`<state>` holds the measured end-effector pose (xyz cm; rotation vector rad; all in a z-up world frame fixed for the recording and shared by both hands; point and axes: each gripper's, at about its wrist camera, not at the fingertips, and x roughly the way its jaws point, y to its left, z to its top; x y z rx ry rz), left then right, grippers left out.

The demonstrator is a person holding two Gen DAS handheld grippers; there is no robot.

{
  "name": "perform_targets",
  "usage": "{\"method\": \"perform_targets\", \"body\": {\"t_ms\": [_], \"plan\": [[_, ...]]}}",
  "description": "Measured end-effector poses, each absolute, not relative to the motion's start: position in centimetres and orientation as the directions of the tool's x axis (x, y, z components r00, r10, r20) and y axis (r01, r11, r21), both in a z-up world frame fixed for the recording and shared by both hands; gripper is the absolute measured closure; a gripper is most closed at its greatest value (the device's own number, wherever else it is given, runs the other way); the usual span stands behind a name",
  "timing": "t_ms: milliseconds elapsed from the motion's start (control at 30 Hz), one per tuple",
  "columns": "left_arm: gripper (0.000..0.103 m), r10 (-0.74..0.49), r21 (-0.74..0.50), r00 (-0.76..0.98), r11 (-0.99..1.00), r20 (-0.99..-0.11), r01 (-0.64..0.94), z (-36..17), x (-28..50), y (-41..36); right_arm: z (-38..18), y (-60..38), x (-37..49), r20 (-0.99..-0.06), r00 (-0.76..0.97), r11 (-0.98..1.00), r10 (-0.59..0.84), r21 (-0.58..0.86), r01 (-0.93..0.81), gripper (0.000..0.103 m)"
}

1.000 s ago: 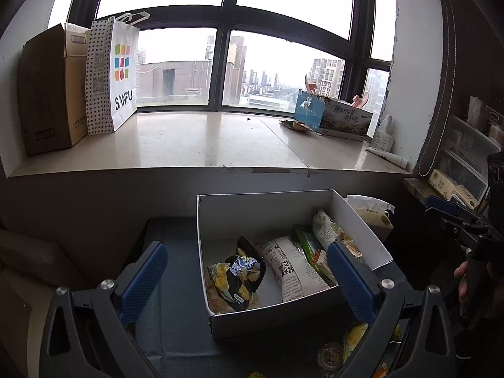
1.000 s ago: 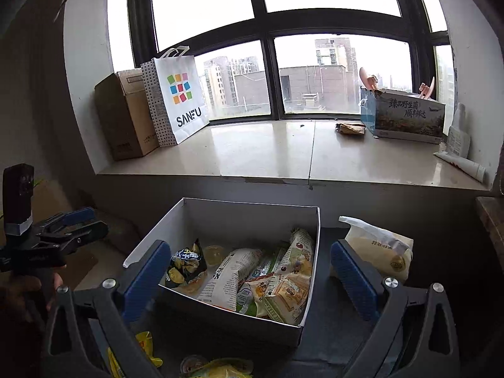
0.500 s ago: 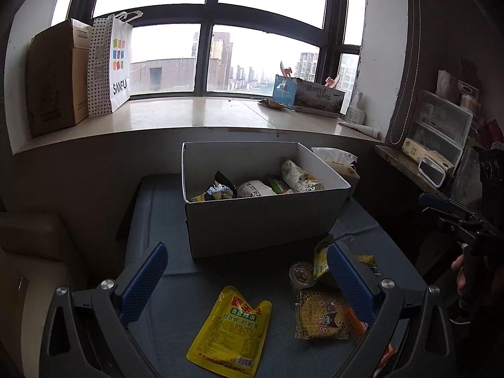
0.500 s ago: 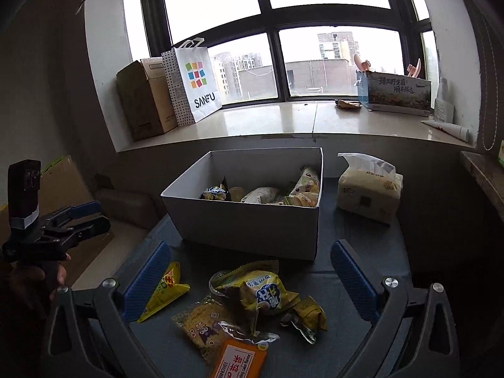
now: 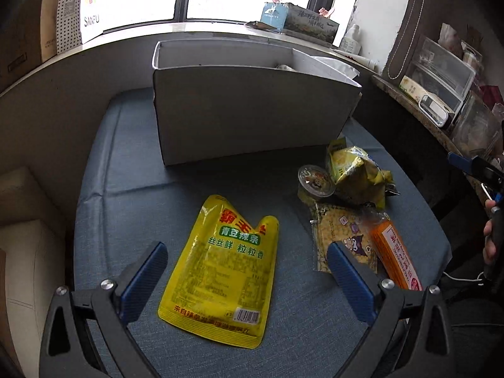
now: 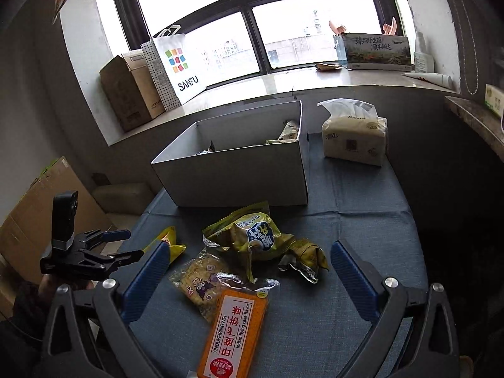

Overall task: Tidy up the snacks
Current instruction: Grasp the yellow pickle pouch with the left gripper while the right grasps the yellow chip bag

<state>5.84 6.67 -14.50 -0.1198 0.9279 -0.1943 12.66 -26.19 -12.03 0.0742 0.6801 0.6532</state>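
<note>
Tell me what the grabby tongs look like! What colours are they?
Both tongs match. The left tongs and the right tongs have black plastic arms shaped like open frames, with shiny silver bolts at the joints. Each finger ends in a flat blue pad with a ribbed texture. Seen from the right camera, the left tongs carry a small black camera block on top.

My white box (image 5: 252,113) hides nearly all its snacks behind the near wall; my orange cake packet (image 6: 233,330) is cut off by the bottom edge.
</note>
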Motion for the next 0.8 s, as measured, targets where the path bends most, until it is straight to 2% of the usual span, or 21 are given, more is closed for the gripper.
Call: {"method": "perform_targets", "body": {"t_ms": [167,400,433,467,500,567,667,800], "plan": [[0.0,-0.186,-0.158,0.505,0.982,-0.843,0.1,-17.4,7.2,7.0,-12.6,-25.4,12.5,-0.574,0.575,0.795,0.583,0.255,-0.551,0.0],[0.002,-0.186,-0.142,0.49,0.982,-0.852,0.126,-18.5,7.8,6.6,-13.5,-24.2,12.2,-0.602,0.551,0.788,0.578,0.234,-0.57,0.0],[0.007,-0.173,-0.123,0.499,0.984,-0.849,0.131,-18.5,7.8,6.4,-13.6,-24.0,12.1,-0.605,0.548,0.786,0.578,0.23,-0.574,0.0],[0.022,-0.145,-0.09,0.511,0.987,-0.848,0.131,-18.4,7.7,6.2,-13.7,-23.9,12.1,-0.608,0.545,0.784,0.577,0.227,-0.577,0.0],[0.026,-0.124,-0.068,0.512,0.99,-0.85,0.128,-18.3,7.8,6.0,-13.8,-23.7,12.1,-0.612,0.541,0.783,0.577,0.225,-0.58,0.0],[0.043,-0.137,-0.088,0.507,0.989,-0.851,0.12,-17.8,8.0,6.2,-14.0,-23.6,12.2,-0.619,0.538,0.784,0.573,0.221,-0.58,0.0],[0.051,-0.165,-0.134,0.522,0.986,-0.837,0.097,-17.4,7.5,7.0,-14.3,-23.5,12.3,-0.626,0.533,0.786,0.569,0.222,-0.577,0.0],[0.052,-0.194,-0.177,0.581,0.98,-0.791,0.086,-15.4,5.5,7.5,-14.7,-23.4,12.7,-0.636,0.528,0.787,0.563,0.217,-0.578,0.0]]}}
